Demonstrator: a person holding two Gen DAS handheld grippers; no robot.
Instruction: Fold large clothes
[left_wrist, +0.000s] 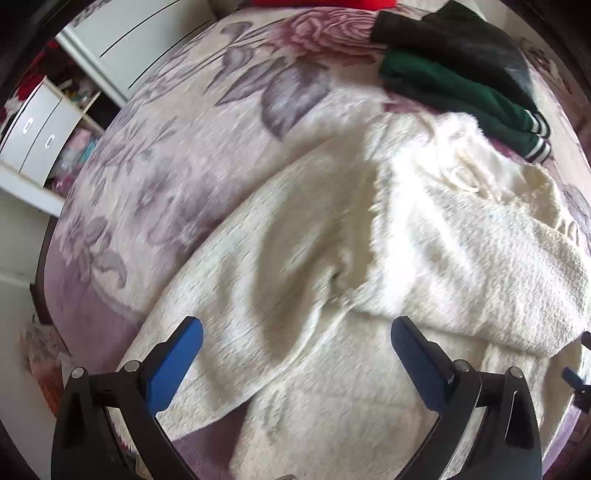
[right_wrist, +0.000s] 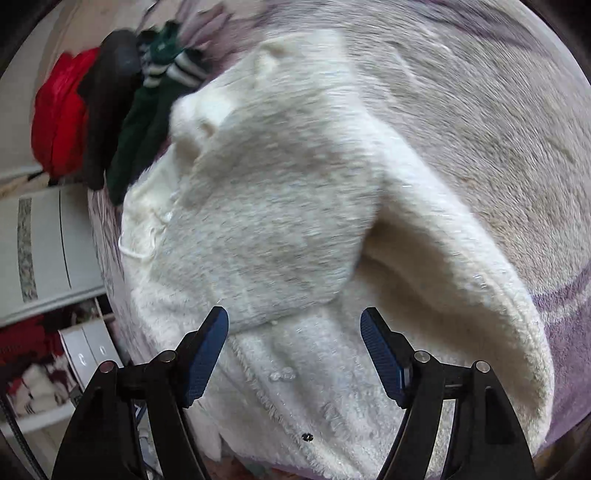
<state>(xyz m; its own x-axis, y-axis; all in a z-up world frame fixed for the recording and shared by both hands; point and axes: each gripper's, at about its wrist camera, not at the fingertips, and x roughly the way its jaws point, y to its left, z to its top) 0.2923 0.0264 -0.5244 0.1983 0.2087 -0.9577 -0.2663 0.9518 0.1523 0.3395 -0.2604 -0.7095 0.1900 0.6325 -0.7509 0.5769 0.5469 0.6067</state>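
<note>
The left gripper (left_wrist: 295, 343) and right gripper (right_wrist: 294, 332) hang with jaws spread, gripping nothing (both above cloth); the cream fleece garment (left_wrist: 369, 258) lies crumpled beneath them on the floral bedspread (left_wrist: 166, 166).

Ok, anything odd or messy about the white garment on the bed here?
The fluffy white garment lies bunched, not flat: one flap is folded over at a slant, leaving a raised, open pocket along its right edge in the right wrist view. Both the left gripper and right gripper are open above it. No damage visible.
</note>
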